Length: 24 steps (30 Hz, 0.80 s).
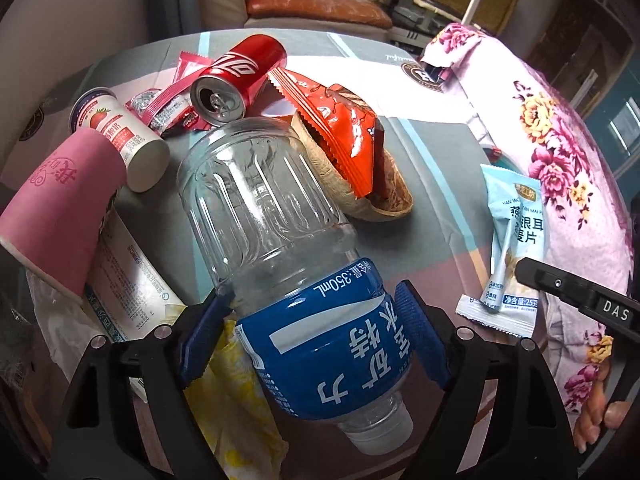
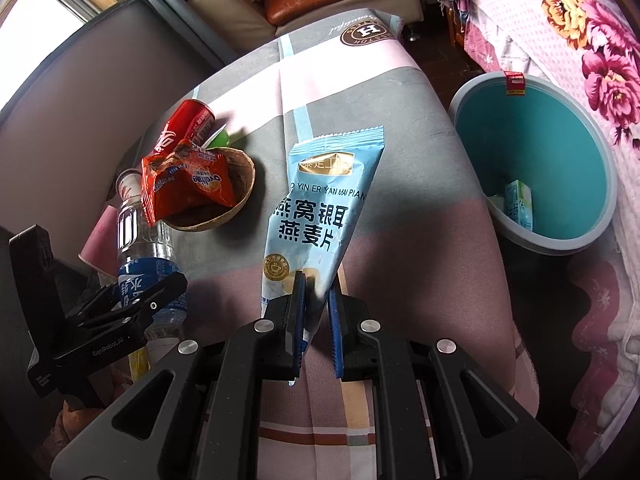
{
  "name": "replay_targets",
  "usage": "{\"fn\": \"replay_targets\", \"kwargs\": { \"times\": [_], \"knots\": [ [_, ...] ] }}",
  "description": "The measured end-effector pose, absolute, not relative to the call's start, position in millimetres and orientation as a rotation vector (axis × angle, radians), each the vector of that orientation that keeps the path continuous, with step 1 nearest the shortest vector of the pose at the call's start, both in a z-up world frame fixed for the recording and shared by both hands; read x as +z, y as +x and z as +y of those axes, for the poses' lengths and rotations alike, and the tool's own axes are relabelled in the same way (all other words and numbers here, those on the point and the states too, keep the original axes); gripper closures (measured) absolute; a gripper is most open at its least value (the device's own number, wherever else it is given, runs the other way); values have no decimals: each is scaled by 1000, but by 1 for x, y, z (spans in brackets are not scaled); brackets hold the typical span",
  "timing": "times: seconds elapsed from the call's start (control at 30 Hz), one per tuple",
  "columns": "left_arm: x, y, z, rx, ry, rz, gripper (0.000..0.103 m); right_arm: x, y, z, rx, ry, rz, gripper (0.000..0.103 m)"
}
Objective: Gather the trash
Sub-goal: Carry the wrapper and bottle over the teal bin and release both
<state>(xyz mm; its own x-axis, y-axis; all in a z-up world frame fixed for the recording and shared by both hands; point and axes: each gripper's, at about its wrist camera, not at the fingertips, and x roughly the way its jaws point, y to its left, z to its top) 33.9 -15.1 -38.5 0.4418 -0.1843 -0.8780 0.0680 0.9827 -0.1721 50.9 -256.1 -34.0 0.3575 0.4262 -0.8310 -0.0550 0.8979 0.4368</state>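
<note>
A clear plastic bottle [image 1: 272,216] with a blue label lies on its side on the table, cap end toward me. My left gripper [image 1: 316,300] is open and straddles its labelled part, one blue pad on each side; I cannot see them pressing on it. The right wrist view shows the same bottle [image 2: 136,232] and left gripper [image 2: 148,300] at the lower left. My right gripper [image 2: 316,284] is shut on the lower corner of a light blue oatmeal packet [image 2: 320,208], held just above the cloth. That packet [image 1: 512,240] also shows in the left wrist view.
A teal bin [image 2: 532,168] stands right of the table with a carton inside. Behind the bottle lie a red can [image 1: 240,76], an orange wrapper [image 1: 340,120] on a brown shell bowl [image 1: 384,204], a pink paper cup [image 1: 64,208] and a yogurt cup [image 1: 120,128]. Floral fabric [image 1: 560,140] lies at the right.
</note>
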Motion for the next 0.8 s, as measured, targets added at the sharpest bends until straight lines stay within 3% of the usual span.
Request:
{"fn": "replay_targets", "kwargs": {
  "times": [0.5, 0.6, 0.67, 0.8],
  "knots": [
    [6, 13, -4, -258, -145, 1000, 20, -20, 46, -257, 342, 374, 1142, 92],
    [-1, 13, -9, -276, -147, 1018, 20, -24, 47, -259, 329, 386, 1158, 83],
    [-2, 15, -11, -281, -147, 1020, 20, -26, 49, -257, 317, 373, 1162, 51],
    [5, 19, -10, -291, -153, 993, 20, -30, 56, -250, 286, 303, 1164, 47]
  ]
}}
